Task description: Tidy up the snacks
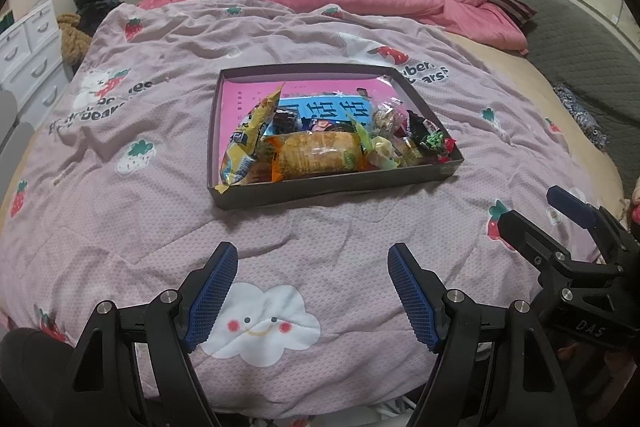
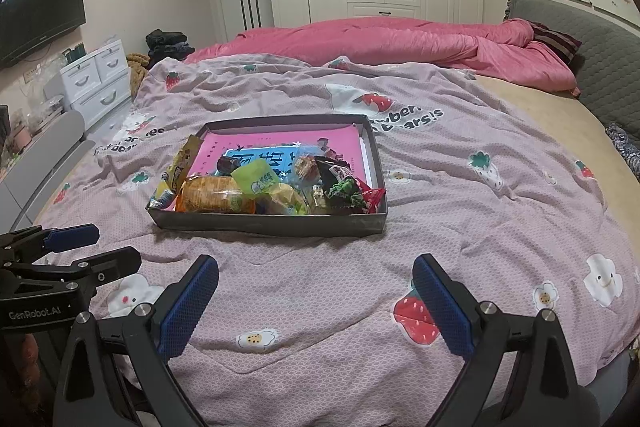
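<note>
Spread over the bed, a lilac strawberry-print quilt (image 1: 120, 131) carries the shallow dark cardboard tray (image 2: 276, 223) with crinkly snack packets (image 2: 264, 187) heaped at its near end, both the left gripper (image 1: 312, 291) and right gripper (image 2: 316, 303) short of that tray with jaws spread and empty; whether sorting is due or done is unclear, so any pick should pinch one packet's edge lightly

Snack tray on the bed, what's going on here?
A person holds a gripper in each hand over a bed with a strawberry-print quilt. Both the left gripper and the right gripper are open, hold nothing, and hover short of the shallow dark tray. The snacks are piled at the tray's near end: an orange-wrapped cake, a yellow bag, a green packet and a dark pea packet. Nothing is gripped right now.
</note>
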The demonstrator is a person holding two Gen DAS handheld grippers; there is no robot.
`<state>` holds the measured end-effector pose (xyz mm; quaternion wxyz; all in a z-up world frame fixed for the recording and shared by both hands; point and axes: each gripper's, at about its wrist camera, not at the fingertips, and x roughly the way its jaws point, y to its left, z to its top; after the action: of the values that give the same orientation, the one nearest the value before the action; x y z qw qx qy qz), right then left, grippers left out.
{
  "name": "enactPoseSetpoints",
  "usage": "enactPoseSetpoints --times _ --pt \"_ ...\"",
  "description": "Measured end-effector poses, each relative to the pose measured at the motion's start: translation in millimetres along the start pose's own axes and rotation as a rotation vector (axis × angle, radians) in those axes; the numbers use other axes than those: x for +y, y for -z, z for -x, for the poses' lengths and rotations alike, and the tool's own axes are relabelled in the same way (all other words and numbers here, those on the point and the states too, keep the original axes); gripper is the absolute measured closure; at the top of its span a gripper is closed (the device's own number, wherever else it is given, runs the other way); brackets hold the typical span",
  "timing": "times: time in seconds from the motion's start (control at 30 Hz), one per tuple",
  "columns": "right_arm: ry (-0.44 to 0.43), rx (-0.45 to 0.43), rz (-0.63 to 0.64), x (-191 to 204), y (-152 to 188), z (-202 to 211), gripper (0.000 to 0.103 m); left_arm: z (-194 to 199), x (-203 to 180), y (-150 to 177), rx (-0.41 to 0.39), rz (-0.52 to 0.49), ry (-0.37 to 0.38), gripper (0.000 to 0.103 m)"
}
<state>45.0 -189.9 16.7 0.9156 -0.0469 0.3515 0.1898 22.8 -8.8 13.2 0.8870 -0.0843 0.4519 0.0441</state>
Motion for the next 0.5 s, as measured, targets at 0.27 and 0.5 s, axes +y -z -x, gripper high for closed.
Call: enactPoseSetpoints --times 0.27,0.5 --pt "0.001 0.000 -0.001 -0.1 0.0 -0.2 0.005 -0.2 -0.1 -0.6 0.003 -0.001 -0.001 0.024" --pt "0.000 0.001 0.000 -0.4 -0.1 -0.6 0.005 -0.7 -0.5 -1.2 0.003 -0.002 -0.002 0.024"
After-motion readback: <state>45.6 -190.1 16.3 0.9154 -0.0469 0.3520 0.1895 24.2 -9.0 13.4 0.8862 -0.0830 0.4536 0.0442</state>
